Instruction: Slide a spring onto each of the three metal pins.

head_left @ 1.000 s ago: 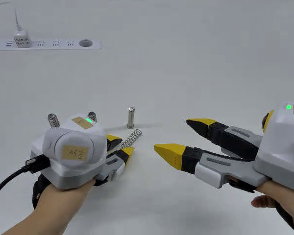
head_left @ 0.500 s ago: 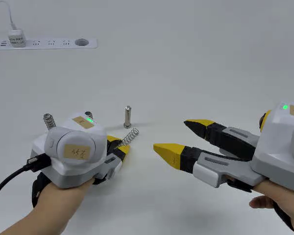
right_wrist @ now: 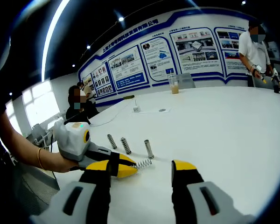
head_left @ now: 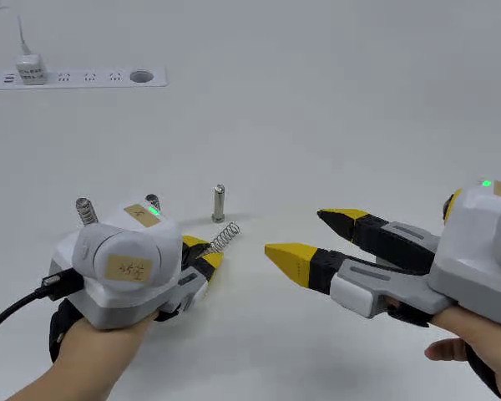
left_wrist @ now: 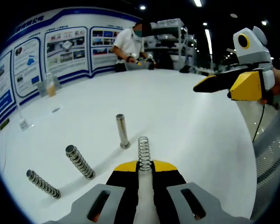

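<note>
A bare metal pin (head_left: pixel 219 203) stands upright on the white table. Left of it stand two pins with springs on them (head_left: pixel 86 210) (head_left: pixel 153 202). My left gripper (head_left: pixel 207 253) is shut on one end of a loose spring (head_left: pixel 224 236), whose free end points up toward the bare pin, a short gap away. In the left gripper view the spring (left_wrist: pixel 143 151) sticks out between the yellow tips, with the bare pin (left_wrist: pixel 122 131) just beyond to the left. My right gripper (head_left: pixel 305 236) hovers open and holds nothing, to the right of the spring (right_wrist: pixel 143 163).
A white power strip (head_left: pixel 75 78) with a plugged charger lies at the far left of the table. A black cable (head_left: pixel 17 305) trails from the left gripper. People stand and sit at the table's far sides in the gripper views.
Almost nothing: the head camera shifted slightly. The left gripper keeps the spring near the bare pin, and the right gripper stays open in place.
</note>
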